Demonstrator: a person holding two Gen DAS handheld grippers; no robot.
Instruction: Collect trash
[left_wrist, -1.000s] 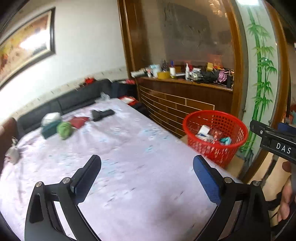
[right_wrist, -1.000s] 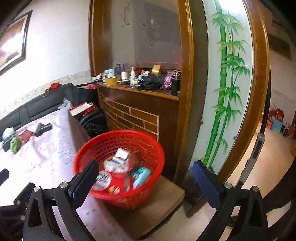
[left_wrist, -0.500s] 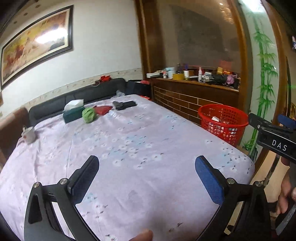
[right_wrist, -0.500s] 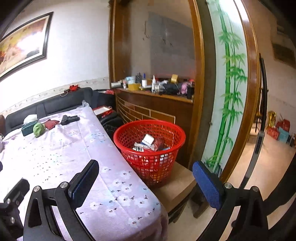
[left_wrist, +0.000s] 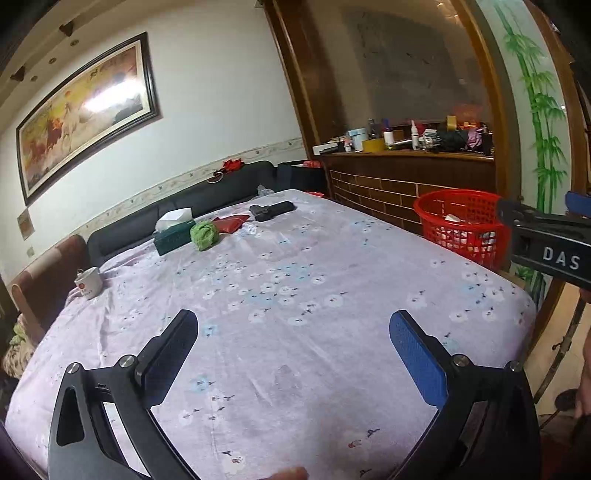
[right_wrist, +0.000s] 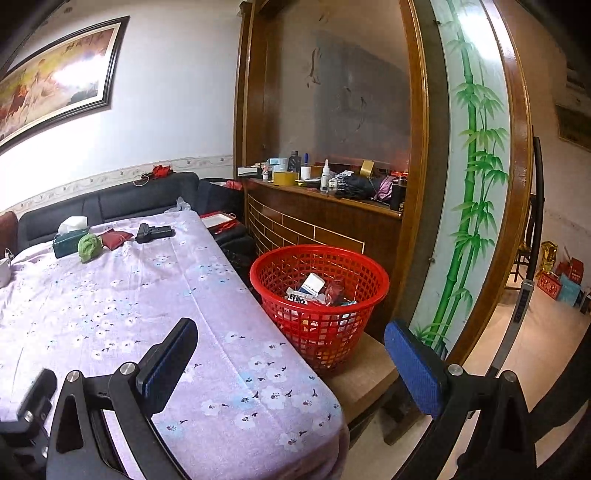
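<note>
both open grippers, left gripper (left_wrist: 293, 354) and right gripper (right_wrist: 291, 362), hover near red basket (right_wrist: 320, 291).

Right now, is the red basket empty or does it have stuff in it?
It has stuff in it. The red basket holds boxes and wrappers piled at its bottom, well below the rim.

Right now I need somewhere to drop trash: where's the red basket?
The red basket stands on a low wooden stool off the table's right edge, before the wooden counter.

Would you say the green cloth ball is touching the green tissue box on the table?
Cannot tell. In the left wrist view the green cloth ball sits right beside the tissue box, overlapping it, so neither contact nor gap shows plainly.
</note>
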